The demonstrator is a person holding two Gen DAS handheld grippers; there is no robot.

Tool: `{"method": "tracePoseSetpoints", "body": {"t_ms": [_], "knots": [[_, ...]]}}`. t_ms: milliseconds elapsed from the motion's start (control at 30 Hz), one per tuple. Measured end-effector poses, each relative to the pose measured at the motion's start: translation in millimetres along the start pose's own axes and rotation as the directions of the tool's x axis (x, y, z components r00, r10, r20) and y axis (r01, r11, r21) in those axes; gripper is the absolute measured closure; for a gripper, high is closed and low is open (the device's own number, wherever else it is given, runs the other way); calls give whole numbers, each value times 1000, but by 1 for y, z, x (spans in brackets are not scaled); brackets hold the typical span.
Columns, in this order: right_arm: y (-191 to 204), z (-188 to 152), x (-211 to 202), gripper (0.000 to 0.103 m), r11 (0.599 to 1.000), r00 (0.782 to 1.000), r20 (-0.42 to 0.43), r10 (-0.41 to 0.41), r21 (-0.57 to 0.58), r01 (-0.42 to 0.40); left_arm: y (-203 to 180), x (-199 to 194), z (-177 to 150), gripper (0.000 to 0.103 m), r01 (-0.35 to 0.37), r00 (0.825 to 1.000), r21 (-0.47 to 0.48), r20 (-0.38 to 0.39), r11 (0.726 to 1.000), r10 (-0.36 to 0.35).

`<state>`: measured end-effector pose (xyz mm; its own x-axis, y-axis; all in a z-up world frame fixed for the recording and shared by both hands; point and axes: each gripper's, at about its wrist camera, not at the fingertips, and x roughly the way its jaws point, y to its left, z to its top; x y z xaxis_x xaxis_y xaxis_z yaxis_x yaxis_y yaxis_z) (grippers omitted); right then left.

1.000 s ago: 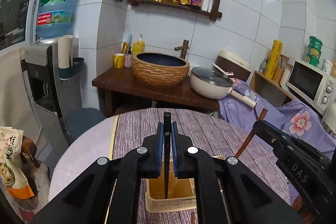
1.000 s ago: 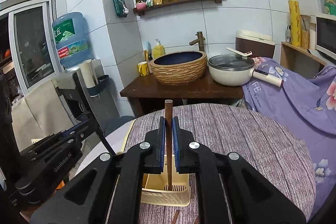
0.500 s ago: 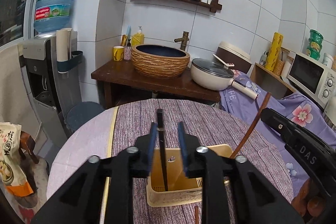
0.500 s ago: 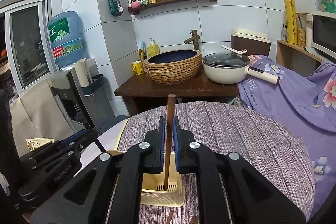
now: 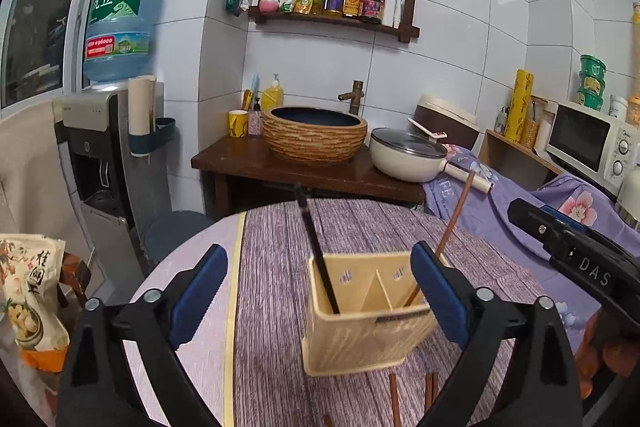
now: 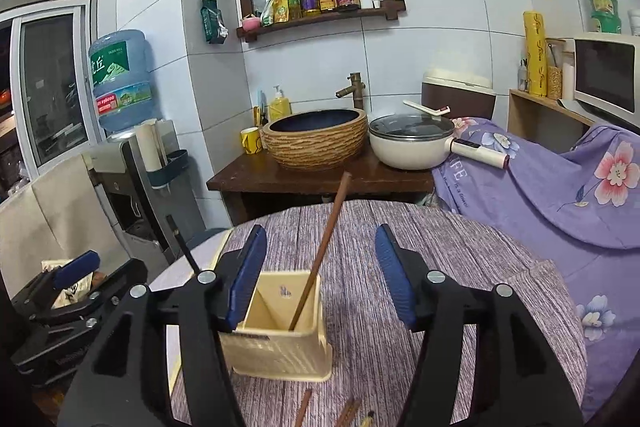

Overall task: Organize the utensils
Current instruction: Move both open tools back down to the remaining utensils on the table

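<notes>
- now the left hand-held gripper (image 5: 318, 291) stands wide, jaws just opened, gripping nothing; black chopstick (image 5: 316, 251) leans in the cream utensil holder (image 5: 360, 343)
- right hand-held gripper (image 6: 320, 277) jaws just parted; brown chopstick (image 6: 320, 259) stands loose in the holder on the worktop (image 6: 400, 227)

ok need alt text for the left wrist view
The left gripper, its jaws just opened and wide apart, frames a cream utensil holder on a purple-clothed round table. A black chopstick leans in its left compartment, a brown chopstick in its right. More brown chopsticks lie in front.
</notes>
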<state>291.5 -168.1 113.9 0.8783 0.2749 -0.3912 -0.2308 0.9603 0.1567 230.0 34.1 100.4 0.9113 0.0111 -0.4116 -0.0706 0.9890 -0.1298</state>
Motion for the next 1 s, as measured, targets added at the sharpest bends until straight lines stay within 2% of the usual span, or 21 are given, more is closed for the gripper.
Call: {"method": "tracePoseSetpoints", "body": {"t_ms": [200,433,767,933,1000], "knots": [[-7,-51,-9,46,1000,993,-115,11,-21,-14,9,-21,-39,6,8,999,2,-53,1000,-8],[-17,-114,-2,46,1000,958,-285,14,-1,-15,22,-30,-88,6,-15,988,9,-155,1000,16],[-25,-165,4,47,999,917,-399,12,32,1,37,-37,-143,6,-62,966,-4,-250,998,59],[-43,-177,9,55,996,901,-434,4,86,37,44,-41,-157,7,-81,959,-23,-274,996,72],[-51,-179,12,62,992,895,-446,0,111,55,45,-41,-160,8,-82,957,-27,-280,996,71]]}}
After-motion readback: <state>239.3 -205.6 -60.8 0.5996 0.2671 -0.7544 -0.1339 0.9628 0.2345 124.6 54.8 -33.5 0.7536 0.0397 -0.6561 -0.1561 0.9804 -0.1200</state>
